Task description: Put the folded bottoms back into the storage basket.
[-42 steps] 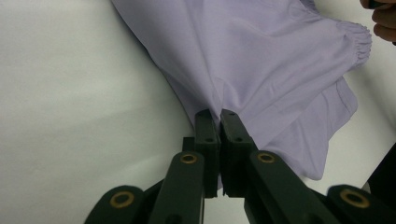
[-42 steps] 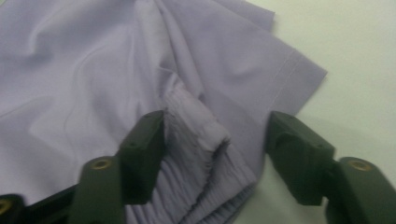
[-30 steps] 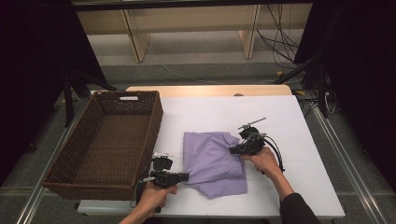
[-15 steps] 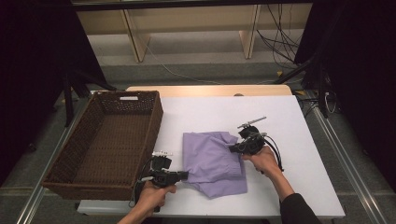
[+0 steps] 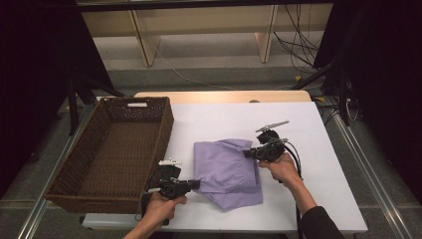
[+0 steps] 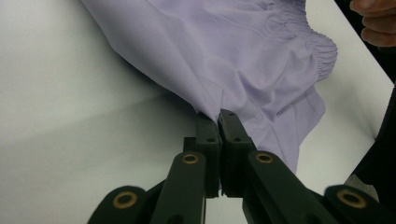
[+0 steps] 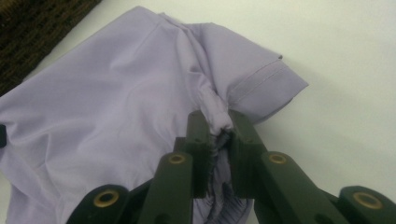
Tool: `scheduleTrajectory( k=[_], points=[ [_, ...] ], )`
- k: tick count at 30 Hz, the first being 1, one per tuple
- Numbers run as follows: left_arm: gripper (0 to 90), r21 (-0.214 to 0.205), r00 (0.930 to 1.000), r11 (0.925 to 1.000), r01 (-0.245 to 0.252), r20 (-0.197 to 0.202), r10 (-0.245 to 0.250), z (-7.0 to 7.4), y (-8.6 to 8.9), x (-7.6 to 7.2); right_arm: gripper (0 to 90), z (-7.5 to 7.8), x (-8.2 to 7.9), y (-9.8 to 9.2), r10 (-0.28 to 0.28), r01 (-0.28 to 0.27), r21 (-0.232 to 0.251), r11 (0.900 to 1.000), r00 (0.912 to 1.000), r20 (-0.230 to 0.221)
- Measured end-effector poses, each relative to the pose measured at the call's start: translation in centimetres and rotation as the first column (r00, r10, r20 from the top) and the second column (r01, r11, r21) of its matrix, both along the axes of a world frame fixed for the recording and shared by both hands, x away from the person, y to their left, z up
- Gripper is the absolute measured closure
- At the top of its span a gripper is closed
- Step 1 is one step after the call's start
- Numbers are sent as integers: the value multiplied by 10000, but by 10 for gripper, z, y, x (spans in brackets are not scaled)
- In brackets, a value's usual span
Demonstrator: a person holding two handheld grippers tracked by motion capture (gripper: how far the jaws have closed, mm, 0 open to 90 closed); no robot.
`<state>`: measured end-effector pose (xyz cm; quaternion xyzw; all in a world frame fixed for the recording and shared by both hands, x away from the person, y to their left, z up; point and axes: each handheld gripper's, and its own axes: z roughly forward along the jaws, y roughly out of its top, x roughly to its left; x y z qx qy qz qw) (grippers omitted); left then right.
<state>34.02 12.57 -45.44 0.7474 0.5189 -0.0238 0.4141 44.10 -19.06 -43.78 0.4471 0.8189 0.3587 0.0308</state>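
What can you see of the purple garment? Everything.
The purple garment is thin lilac woven-looking fabric with a gathered elastic band and stitched hems, folded and rumpled. It lies on the white table right of the wicker basket, apart from it. The left claw pinches its near edge; the right claw clamps a bunched fold.

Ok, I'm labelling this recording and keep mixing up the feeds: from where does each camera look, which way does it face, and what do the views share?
High view: above the person's side, facing forward and down on the white table; both forearms, left gripper, right gripper, dark woven wicker basket.
Left gripper view: rides the left gripper, looking along shut jaws at the lilac fabric garment; the other hand's fingers at top right.
Right gripper view: rides the right gripper, facing the basket.
Shared: all three show the garment, pinched at opposite edges.
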Motion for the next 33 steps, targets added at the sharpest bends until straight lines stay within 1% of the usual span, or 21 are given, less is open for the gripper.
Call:
scheduleTrajectory(
  k=[5,6,8,9,10,11,13,14,17,20,23,24,26,28,29,30,31,32,33],
  points=[
    [879,-133,10000,9999,-27,67,28,4,2,0,809,5,-2,0,30,-30,101,9999,10000,35],
    [880,-199,10000,9998,-33,86,35,6,3,0,809,8,-3,0,31,-33,142,9999,9999,113],
    [879,-246,9999,9997,-18,126,22,8,4,-1,809,9,-3,0,34,-36,177,9998,9999,114],
    [879,-282,9999,9996,-16,138,20,9,4,-1,809,13,-5,1,25,-30,288,9996,9998,186],
    [880,-312,9998,9995,18,204,-12,13,5,-2,809,15,-5,1,50,-59,335,9994,9997,258],
    [879,-289,9996,9996,13,276,-5,15,5,-2,809,17,-5,1,76,-85,372,9993,9996,263],
    [879,-246,9992,9997,22,407,-12,19,7,-2,809,22,-7,1,73,-93,486,9988,9991,409],
    [879,-315,9989,9995,-17,473,32,21,8,-2,809,25,-8,1,69,-91,507,9987,9990,432],
    [879,-336,9988,9994,9,500,8,24,9,-2,810,29,-9,1,72,-103,580,9983,9985,542],
    [879,-318,9978,9994,132,648,-111,31,12,-2,809,34,-10,1,64,-108,693,9975,9979,637],
    [879,-324,9973,9994,155,722,-131,34,12,-2,810,38,-11,1,99,-153,771,9969,9975,706],
    [879,-338,9967,9992,192,800,-164,38,14,-1,809,40,-11,2,74,-131,796,9967,9975,706],
    [879,-345,9962,9992,206,854,-176,41,15,-1,810,41,-11,2,73,-135,824,9965,9971,754],
    [879,-400,9957,9988,269,899,-232,47,17,1,809,48,-11,3,66,-142,938,9955,9967,812],
    [879,-400,9957,9988,269,899,-232,47,17,1,809,48,-11,3,66,-142,938,9955,9967,812],
    [879,-404,9952,9986,337,937,-298,50,19,2,810,51,-10,4,91,-176,952,9953,9960,892],
    [879,-404,9952,9986,337,937,-298,50,19,2,810,53,-9,5,81,-166,939,9954,9959,901],
    [879,-415,9944,9985,363,1004,-320,55,21,3,810,56,-9,7,81,-169,946,9954,9957,921],
    [879,-415,9944,9985,363,1004,-320,55,21,3,810,56,-9,7,81,-169,946,9954,9957,921]
  ],
)
